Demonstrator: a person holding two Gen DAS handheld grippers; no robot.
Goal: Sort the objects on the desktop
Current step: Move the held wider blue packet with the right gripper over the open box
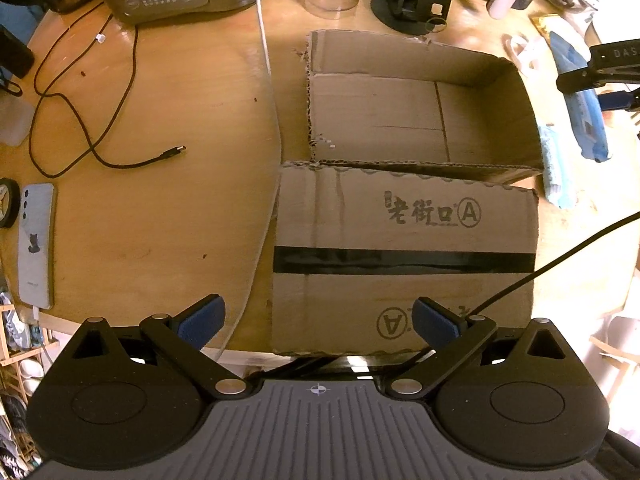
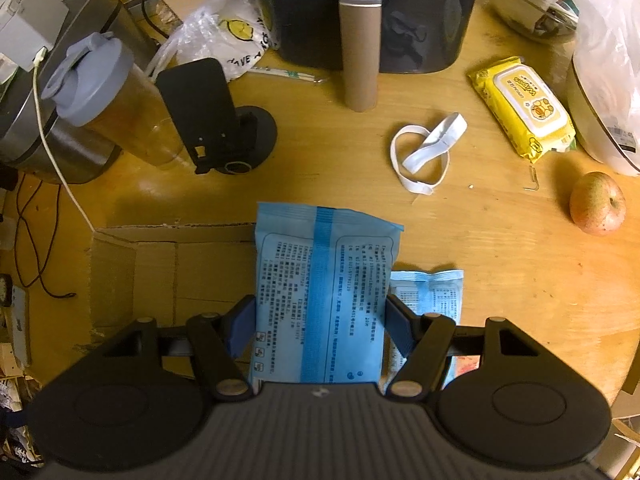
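**A crowded wooden table, one blue packet in the right tongs**

We see a round wooden table (image 2: 500, 264) under warm yellow light, its top scuffed and speckled with crumbs. Along the far edge stand an air fryer (image 2: 364, 12), a cardboard tube (image 2: 360, 52), a lidded shaker bottle (image 2: 104, 96) and a black stand (image 2: 212, 120). Loose on the wood lie a white elastic band (image 2: 424, 152), a yellow wipes pack (image 2: 524, 108) and an apple (image 2: 598, 204). On the left side we find a black cable (image 1: 100, 120) and a phone (image 1: 36, 248) near the rim.

An open cardboard box (image 1: 400, 120) sits in the middle, empty inside, one flap folded toward us. The left gripper (image 1: 318, 322) hangs released above that flap, holding nothing.

The right gripper (image 2: 320, 324) is clenched on a blue packet (image 2: 320, 280), which it holds just beside the box's right wall. A second blue packet (image 2: 432, 296) lies on the table under it
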